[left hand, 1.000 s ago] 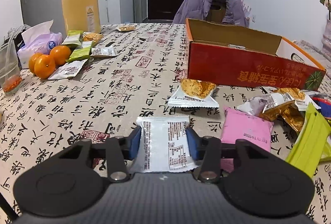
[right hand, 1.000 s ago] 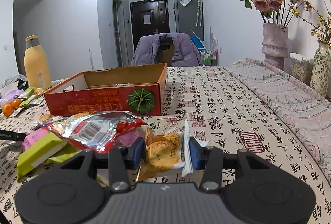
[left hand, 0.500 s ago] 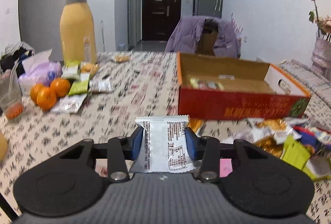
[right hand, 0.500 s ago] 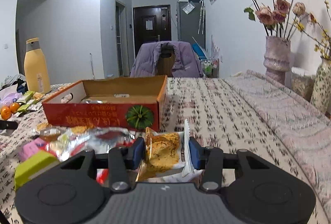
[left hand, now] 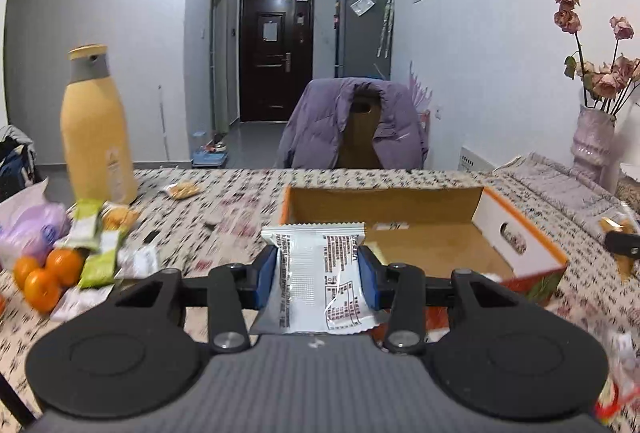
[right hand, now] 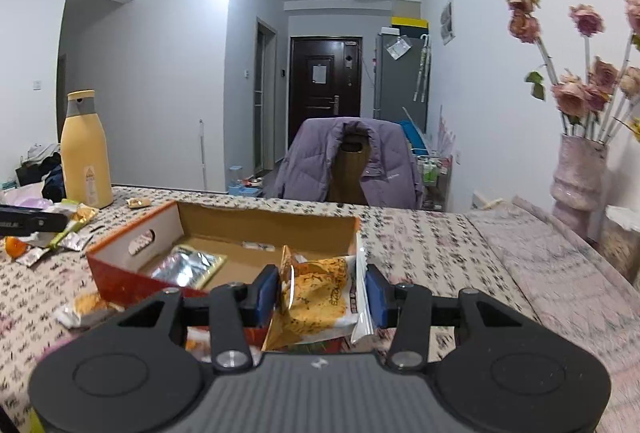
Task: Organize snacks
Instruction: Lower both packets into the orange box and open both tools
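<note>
Gripping now: the left tool [left hand: 318, 275] pinches a white snack packet [left hand: 320, 273] between its blue pads [left hand: 266, 275], and the right tool [right hand: 322, 291] pinches an orange snack packet [right hand: 316, 297] the same way.
Landmark: an open cardboard box [left hand: 516, 245], red-orange outside and brown inside, sitting on the bench [left hand: 240, 193] with its patterned cloth.
White snack packet: held upright above the box's near left corner, clear of the bench.
Orange snack packet: held at the box's near right corner, as the right wrist view shows it, crumpled, with a clear white-edged flap on its right side.
Inside the box: a silver foil packet [right hand: 186, 267] lies on the floor near the left wall; a small pale packet [right hand: 256, 245] lies by the far wall.
Left of the box: green snack bars [left hand: 96, 245], oranges [left hand: 44, 273], a purple tissue pack [left hand: 32, 229] and a tall yellow bottle [left hand: 96, 137].
In front of the box: more loose packets, blurred.
Behind the box: a chair draped with a purple jacket [left hand: 352, 125].
Right of the box: a pink vase [right hand: 578, 177] of dried roses, well apart.
</note>
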